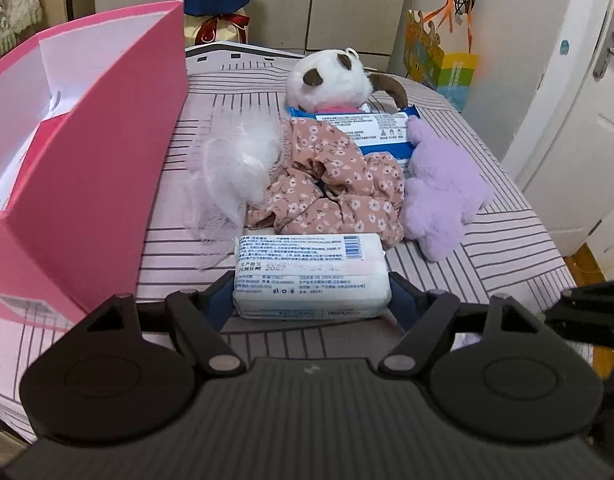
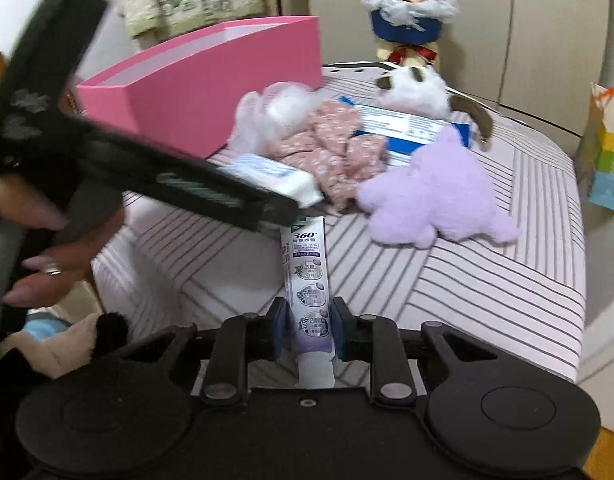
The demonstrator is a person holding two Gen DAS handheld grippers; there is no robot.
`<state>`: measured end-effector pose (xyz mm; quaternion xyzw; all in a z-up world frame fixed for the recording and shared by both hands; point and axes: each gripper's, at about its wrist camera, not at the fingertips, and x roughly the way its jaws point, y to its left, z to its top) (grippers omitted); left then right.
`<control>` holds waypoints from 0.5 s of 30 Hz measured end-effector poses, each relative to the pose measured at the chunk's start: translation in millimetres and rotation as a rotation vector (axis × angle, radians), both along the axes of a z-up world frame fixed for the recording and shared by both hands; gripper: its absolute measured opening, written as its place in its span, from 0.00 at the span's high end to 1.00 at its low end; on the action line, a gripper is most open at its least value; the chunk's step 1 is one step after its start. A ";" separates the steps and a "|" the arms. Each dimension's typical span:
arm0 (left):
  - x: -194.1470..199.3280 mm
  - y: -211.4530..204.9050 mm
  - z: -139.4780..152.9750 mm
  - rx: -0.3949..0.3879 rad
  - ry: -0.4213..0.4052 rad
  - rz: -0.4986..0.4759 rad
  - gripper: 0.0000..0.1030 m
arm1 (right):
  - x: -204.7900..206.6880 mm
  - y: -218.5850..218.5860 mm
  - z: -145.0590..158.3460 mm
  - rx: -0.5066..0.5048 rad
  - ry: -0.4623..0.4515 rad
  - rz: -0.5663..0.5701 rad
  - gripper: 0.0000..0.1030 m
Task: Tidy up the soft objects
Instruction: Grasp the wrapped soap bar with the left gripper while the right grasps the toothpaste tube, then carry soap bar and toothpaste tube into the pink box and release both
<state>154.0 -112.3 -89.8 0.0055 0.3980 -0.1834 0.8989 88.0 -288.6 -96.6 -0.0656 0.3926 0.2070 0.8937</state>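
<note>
Pink box [image 1: 87, 168] sits at 9 o'clock on the striped counter [image 1: 487, 248], open top, white inside; a red insert and some printed white packaging show in it, rest hidden

Left gripper [image 1: 311, 300]: jaws spread wide around a white tissue pack [image 1: 311, 276], blue pads at both short sides; looks like contact, can't tell how firm

Right gripper [image 2: 309, 330]: jaws nearly together, pinching a toothpaste tube [image 2: 307, 276] near its cap end, tube pointing to 12 o'clock along the counter

Pile beyond the tissue pack, at 12 o'clock: white mesh puff [image 1: 243, 160], floral pink cloth [image 1: 331, 184], blue-white wipes pack [image 1: 371, 128] under a white-brown plush [image 1: 327, 80], purple plush [image 1: 443, 192] at 2 o'clock touching the cloth

Right wrist view: left gripper body and a hand [image 2: 47, 248] cross at 9 o'clock, blurred
</note>
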 end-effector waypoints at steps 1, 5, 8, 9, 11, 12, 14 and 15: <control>-0.4 1.3 0.3 -0.003 0.002 0.000 0.25 | 1.2 -2.1 -0.5 0.006 0.002 -0.007 0.73; -0.1 5.2 -1.9 -0.027 0.034 -0.012 0.25 | 8.2 3.1 -2.3 0.008 0.000 -0.022 0.71; -0.6 5.1 -4.5 -0.029 0.047 -0.009 0.25 | 11.1 8.3 -4.2 0.002 -0.025 -0.026 0.70; -1.7 5.5 -4.2 -0.027 0.041 -0.007 0.25 | 12.4 8.4 -4.7 0.012 -0.030 -0.037 0.70; -4.6 7.7 -2.2 -0.025 0.027 -0.004 0.25 | 12.9 10.8 -6.1 0.004 -0.052 -0.039 0.72; -6.1 9.5 -0.6 -0.027 0.022 -0.004 0.25 | 11.8 10.9 -6.8 0.007 -0.061 -0.048 0.72; -8.5 13.5 3.2 -0.029 0.020 -0.008 0.25 | 9.9 10.0 -6.2 0.018 -0.065 -0.075 0.73; -9.6 16.1 5.4 -0.033 0.024 -0.015 0.25 | 9.2 9.1 -5.0 0.015 -0.058 -0.097 0.73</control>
